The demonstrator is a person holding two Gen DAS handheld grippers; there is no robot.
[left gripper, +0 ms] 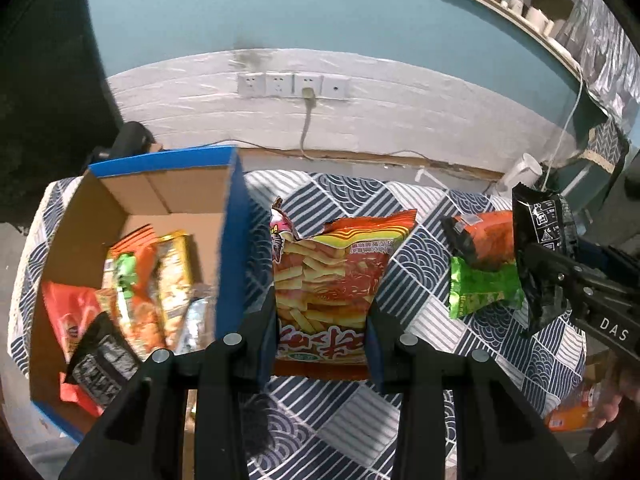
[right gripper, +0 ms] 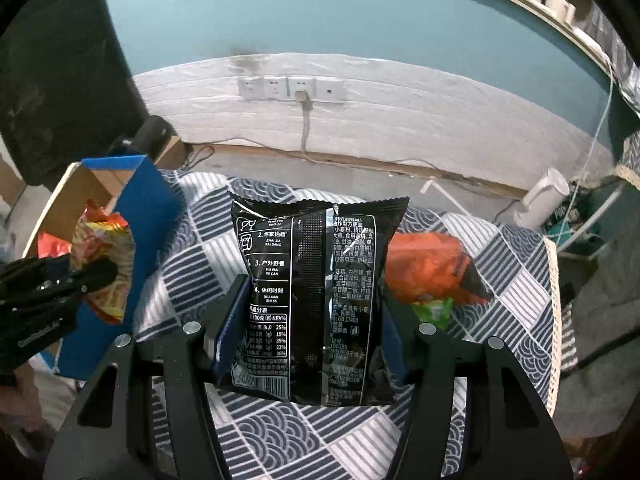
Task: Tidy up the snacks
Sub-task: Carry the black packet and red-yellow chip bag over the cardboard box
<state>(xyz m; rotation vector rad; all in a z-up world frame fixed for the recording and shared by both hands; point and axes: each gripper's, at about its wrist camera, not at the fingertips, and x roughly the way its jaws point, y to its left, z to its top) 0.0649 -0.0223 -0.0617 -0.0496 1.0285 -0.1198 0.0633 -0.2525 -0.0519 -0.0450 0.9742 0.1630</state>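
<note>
Snacks fill both our grippers: the left gripper has its fingers clamped on an orange chip bag at frame centre, just right of the blue box. Our right gripper grips a black packet above the patterned table, with an orange packet and a green packet lying to its right.

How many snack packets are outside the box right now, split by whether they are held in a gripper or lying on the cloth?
Held in a gripper: 2, the red-and-yellow fries packet in the left gripper, the black packet in the right gripper.
Lying on the cloth: 2, the orange packet, the green packet.
Total: 4
</note>
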